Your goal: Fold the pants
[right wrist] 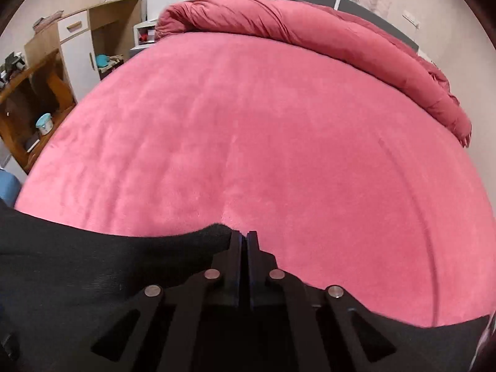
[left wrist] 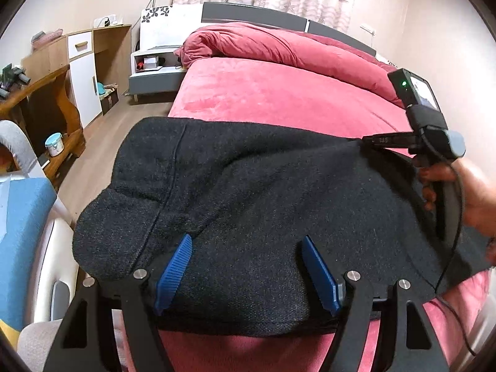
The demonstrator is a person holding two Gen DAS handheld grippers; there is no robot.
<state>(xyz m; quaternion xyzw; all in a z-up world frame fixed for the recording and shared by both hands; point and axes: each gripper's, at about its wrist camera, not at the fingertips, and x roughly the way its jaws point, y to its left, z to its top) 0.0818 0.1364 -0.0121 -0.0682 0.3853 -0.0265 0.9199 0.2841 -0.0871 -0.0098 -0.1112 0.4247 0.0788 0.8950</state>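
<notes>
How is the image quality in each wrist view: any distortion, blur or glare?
Left wrist: heavy fisheye bending, dark corners, black fleece pants sharp, no glare. Right wrist: pink plush bed cover bulges like a dome, slightly soft; black right gripper underexposed against the pants.

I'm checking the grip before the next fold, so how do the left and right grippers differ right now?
The left gripper has its jaws spread wide over the black pants, pinching nothing; the right gripper has its jaws shut on the pants' edge. The left sits over the middle of the near fabric, the right at the cloth's far edge beside bare pink bedspread. Both are hand-held and angled downward.
</notes>
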